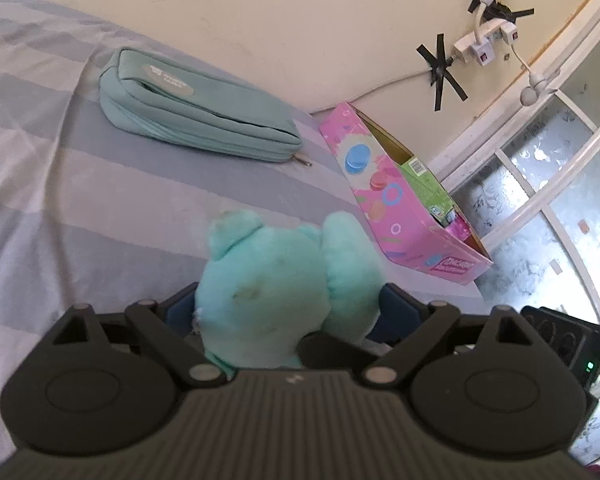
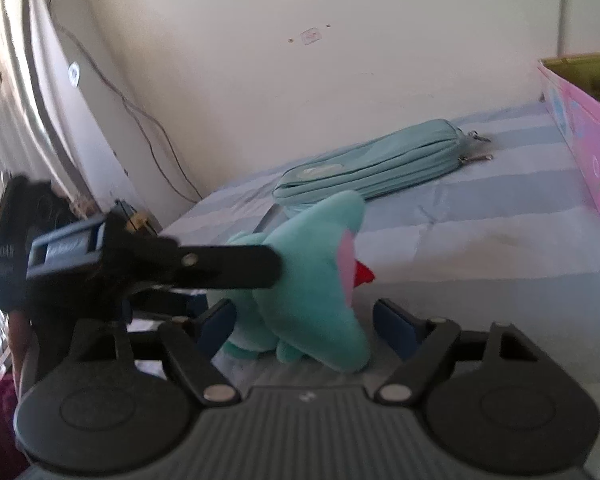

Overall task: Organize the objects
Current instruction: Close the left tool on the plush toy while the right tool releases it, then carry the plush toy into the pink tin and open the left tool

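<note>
1. Gathering the teal plush toy [image 1: 276, 292] is the step I judge to be in hand; it sits on the striped bedsheet [image 1: 80, 200], near the pink box [image 1: 396, 208] that already holds items.
2. My left gripper [image 1: 288, 312] stands wide with the plush filling the gap; whether the pads press it I cannot tell.
3. My right gripper [image 2: 304, 320] is open around the toy's lower end, its right pad clear of the fabric.
4. Next I need a firm pinch, then a carry toward the box, probably.
5. Only the right view shows the toy's red tip and my left gripper reaching in from the side; only the left view shows the box's contents; the teal pouch [image 1: 196, 112] appears in both.
</note>
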Motion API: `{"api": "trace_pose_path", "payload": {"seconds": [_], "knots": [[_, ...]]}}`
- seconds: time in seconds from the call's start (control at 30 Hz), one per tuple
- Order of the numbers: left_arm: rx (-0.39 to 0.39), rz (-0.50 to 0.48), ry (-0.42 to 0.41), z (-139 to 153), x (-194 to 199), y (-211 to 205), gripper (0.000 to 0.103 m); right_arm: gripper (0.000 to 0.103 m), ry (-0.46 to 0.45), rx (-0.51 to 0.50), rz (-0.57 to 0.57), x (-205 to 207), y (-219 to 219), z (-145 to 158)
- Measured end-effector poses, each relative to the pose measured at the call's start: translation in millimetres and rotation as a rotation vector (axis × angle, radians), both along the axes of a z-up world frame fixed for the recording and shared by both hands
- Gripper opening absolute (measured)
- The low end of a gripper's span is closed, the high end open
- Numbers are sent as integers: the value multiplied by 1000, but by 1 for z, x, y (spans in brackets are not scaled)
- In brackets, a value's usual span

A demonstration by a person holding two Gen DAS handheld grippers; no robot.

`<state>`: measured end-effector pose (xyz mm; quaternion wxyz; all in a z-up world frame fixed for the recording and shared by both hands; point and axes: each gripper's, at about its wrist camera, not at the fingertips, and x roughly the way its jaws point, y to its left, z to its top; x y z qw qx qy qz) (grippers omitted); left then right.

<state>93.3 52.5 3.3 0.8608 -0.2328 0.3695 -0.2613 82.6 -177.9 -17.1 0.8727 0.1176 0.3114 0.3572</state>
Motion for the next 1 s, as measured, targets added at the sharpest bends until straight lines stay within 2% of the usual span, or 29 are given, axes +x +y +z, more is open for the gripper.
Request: {"api": "trace_pose_path", "payload": {"seconds": [0.13,0.33,0.67,0.83,1.0], "knots": [[0,8,-1,-1,0,0,91,66,-40,-30,14,-5,6,1],[-6,23,-5,-1,-4,2,85,58,-47,-32,28,-7,8,1],[-38,-9,-17,5,-7,-2,84,51,-64,-30,4,-20,-5,9],[-24,-78,-85,32,-2,-32,84,51,-148,0,-69,-27,-32,27],[22,-176,-141,61,16,-86,84,51,-213,34,-188,-23,-75,41]]}}
